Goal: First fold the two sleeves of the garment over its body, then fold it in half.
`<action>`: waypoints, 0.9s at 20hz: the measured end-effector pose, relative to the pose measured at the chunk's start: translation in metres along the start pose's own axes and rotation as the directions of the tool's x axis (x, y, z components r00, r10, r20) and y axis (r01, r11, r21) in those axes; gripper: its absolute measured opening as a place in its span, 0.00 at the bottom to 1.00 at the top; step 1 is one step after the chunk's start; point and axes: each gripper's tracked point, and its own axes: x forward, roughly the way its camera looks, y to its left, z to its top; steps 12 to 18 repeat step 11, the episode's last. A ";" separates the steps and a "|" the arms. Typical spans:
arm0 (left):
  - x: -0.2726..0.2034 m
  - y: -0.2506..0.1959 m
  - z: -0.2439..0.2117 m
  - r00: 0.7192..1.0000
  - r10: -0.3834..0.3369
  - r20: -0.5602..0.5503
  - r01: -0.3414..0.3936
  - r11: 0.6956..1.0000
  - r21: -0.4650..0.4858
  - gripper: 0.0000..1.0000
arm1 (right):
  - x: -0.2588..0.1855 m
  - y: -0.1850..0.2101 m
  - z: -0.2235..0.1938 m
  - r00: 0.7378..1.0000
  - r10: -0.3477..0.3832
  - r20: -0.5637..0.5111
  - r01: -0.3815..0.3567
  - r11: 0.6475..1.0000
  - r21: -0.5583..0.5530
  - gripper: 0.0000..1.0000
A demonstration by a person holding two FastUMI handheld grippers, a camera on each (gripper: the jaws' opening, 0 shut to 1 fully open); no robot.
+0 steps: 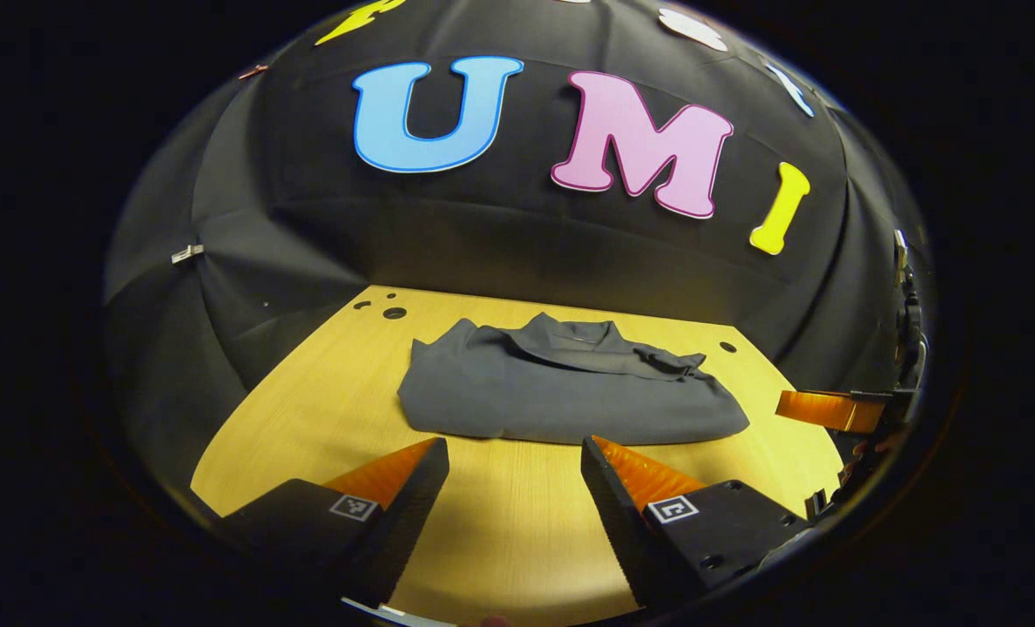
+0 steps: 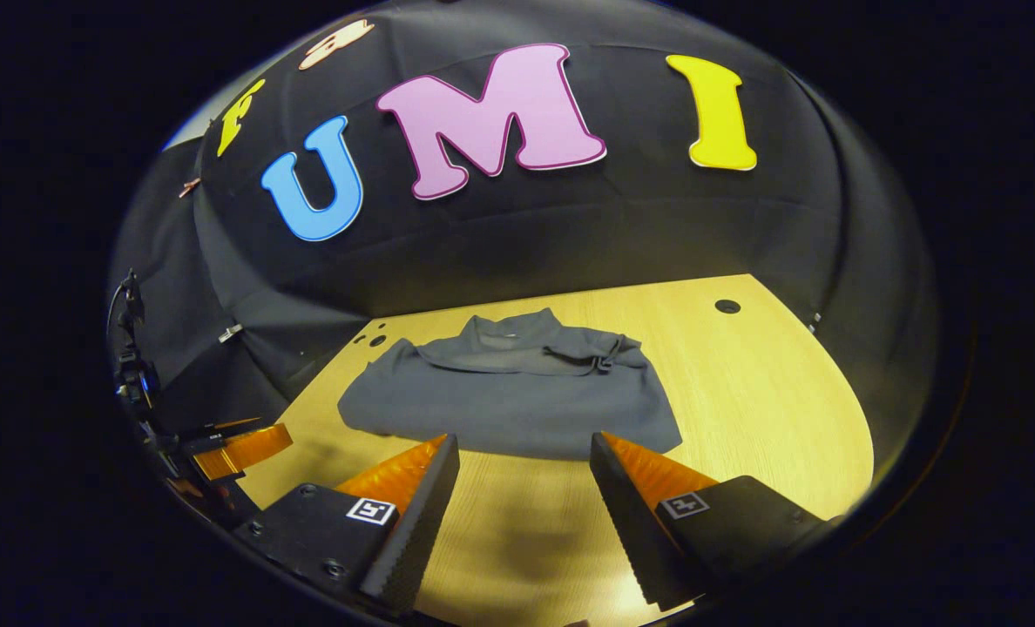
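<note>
Wooden table spans booth floor, small holes near far edge. Dark grey garment lies mid-table, folded into compact rectangle, collar toward back wall. Left gripper released, fingers spread, holding nothing, just short of garment's near edge. Right gripper likewise spread wide, empty, near same edge.

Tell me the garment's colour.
Plain dark grey, no pattern; the garment shows best in the left gripper view.

A pale wooden tabletop with small round holes sits before black booth cloth.
</note>
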 end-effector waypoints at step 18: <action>-0.028 -0.002 -0.015 1.000 -0.006 0.022 0.006 1.000 0.006 0.96 | -0.029 0.007 -0.013 1.000 0.001 0.017 -0.001 0.999 -0.036 0.94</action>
